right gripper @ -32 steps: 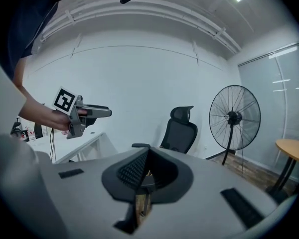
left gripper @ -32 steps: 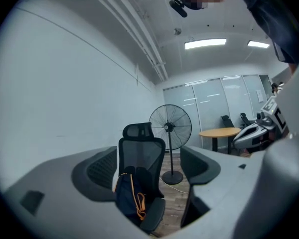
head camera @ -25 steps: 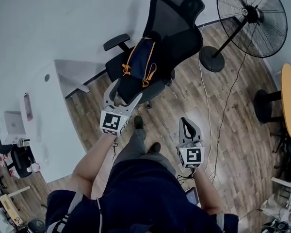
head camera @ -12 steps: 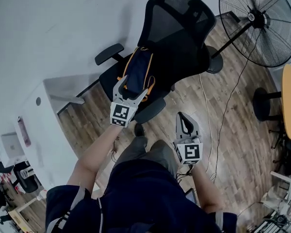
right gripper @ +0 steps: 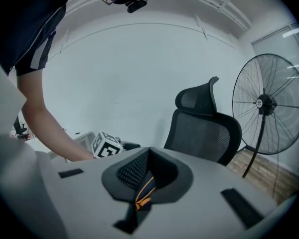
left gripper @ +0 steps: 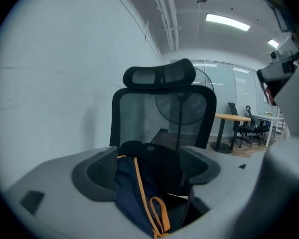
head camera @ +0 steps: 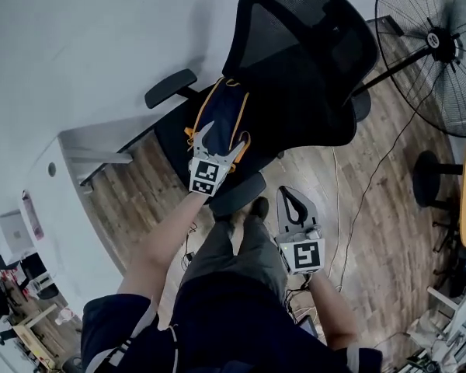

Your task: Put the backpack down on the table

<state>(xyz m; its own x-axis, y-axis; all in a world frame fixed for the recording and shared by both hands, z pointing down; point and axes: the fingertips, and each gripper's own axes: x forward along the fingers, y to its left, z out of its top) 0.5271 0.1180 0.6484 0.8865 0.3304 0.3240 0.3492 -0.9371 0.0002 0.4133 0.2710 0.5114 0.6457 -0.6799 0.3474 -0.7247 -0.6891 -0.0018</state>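
The navy backpack (head camera: 221, 119) is being supported by the office chair (head camera: 311, 53) seat and framed between the parted jaws of the left gripper (head camera: 217, 140). The right gripper (head camera: 293, 202) is being held lower, its jaws closed on nothing.

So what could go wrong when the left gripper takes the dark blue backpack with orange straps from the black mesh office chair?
1. The left gripper is open at the dark blue backpack with orange straps. It may pinch only loose fabric or the orange strap loop, so the bag could slip.
2. The black mesh office chair might turn when pulled.
3. A cable lies on the floor nearby, which is a trip risk.
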